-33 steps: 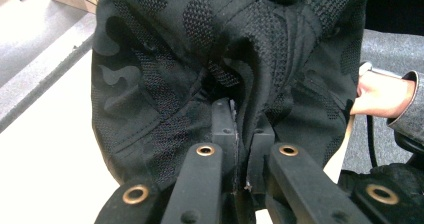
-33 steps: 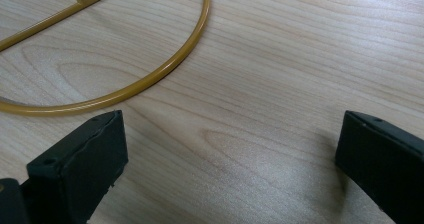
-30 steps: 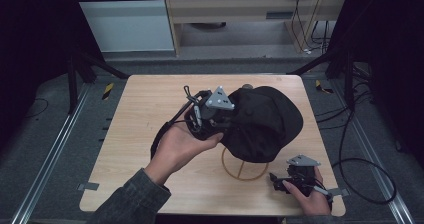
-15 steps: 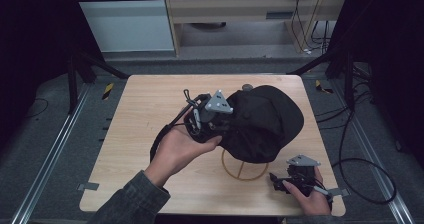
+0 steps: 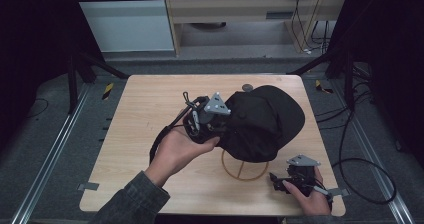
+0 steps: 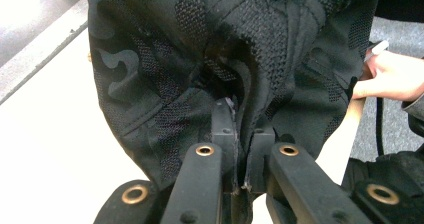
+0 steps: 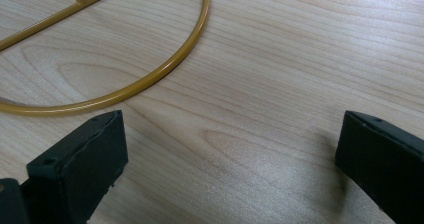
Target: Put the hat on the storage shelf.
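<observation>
Black mesh cap (image 6: 235, 59) bunches in left claw (image 6: 239, 134).

The left gripper (image 5: 220, 121), clamped on the black cap (image 5: 262, 121), is shifting slightly along the cap above the gold wire stand (image 5: 245, 166).

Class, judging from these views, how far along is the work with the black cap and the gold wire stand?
Done: the black cap sits over the gold wire stand. In hand: the left gripper is shut on a fold of the cap's fabric. The right gripper rests open on the wooden table beside the stand's ring. Left: probably releasing the cap; whether it is being put on or taken off isn't clear.
</observation>
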